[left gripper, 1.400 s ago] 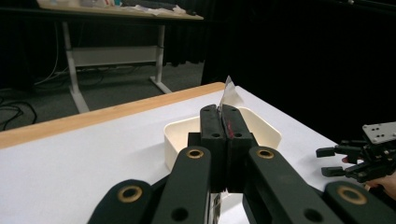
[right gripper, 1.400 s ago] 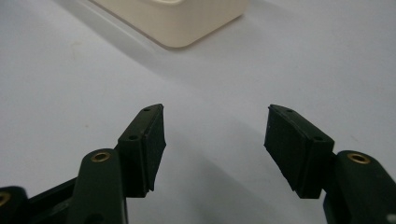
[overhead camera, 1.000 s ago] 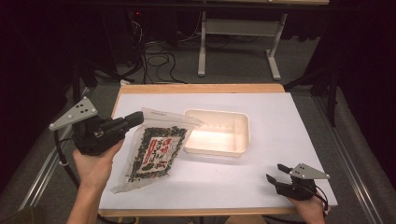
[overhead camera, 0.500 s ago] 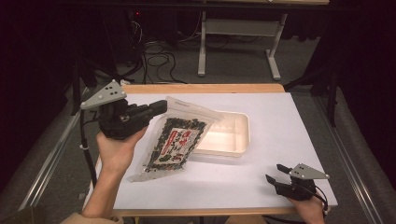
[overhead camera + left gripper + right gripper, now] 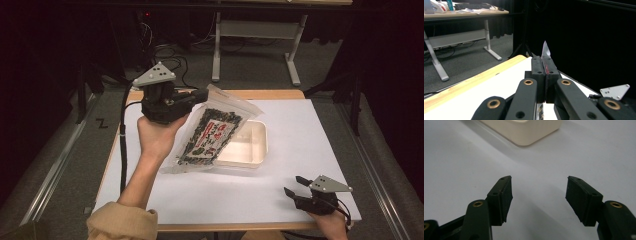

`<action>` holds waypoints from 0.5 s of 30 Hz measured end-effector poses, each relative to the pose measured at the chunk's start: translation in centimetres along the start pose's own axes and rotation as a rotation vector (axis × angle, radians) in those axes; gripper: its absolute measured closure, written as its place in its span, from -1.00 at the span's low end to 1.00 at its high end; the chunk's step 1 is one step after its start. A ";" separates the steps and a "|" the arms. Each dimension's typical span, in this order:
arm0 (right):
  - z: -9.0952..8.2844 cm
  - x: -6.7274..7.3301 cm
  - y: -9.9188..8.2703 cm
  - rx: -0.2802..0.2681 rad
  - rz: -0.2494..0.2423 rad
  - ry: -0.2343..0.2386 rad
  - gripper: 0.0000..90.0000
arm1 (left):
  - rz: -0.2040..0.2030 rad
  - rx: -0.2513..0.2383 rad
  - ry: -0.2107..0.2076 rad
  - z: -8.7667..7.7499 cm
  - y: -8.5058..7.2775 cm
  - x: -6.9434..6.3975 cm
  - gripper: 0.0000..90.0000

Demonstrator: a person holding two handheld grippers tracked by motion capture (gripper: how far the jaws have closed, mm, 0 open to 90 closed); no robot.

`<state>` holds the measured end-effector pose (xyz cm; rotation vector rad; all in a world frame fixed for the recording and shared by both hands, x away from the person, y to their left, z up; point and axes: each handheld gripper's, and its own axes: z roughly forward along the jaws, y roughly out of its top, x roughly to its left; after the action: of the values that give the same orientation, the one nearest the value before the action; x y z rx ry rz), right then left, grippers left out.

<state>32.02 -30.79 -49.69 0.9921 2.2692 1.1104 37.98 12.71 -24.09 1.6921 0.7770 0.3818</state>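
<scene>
left gripper (image 5: 202, 95): jaws pinched tight on top corner of the snack bag (image 5: 210, 132), bag hanging tilted, lifted over the cream tray (image 5: 252, 147), lower edge perhaps brushing the white table (image 5: 300, 130) | right gripper (image 5: 295, 185): jaws spread, empty, resting low at near right

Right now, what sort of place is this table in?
Probably a lab or office workroom set up for recording: black curtains close in the white table, cables trail over grey carpet, and a desk behind carries a keyboard.
</scene>
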 end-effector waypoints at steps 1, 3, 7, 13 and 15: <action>0.0 0.0 0.0 0.001 -0.001 0.001 -0.14 | 0.002 0.004 0.004 0.4 0.1 0.0 1.00; 0.0 0.0 0.0 0.003 -0.002 0.002 -0.14 | 0.003 0.006 0.007 0.7 0.2 0.0 1.00; 0.0 0.0 0.1 -0.001 -0.005 0.003 -0.14 | 0.016 0.015 0.014 2.0 0.6 0.3 1.00; 0.1 0.0 0.0 0.002 -0.005 0.005 -0.15 | 0.023 0.012 0.019 4.1 1.1 0.7 1.00; 0.1 -0.1 0.0 0.002 -0.004 0.007 -0.15 | 0.027 0.011 0.019 4.4 1.1 0.8 1.00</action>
<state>32.12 -30.78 -49.71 0.9859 2.2774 1.1121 41.57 9.91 -24.34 1.7130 0.7720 0.4136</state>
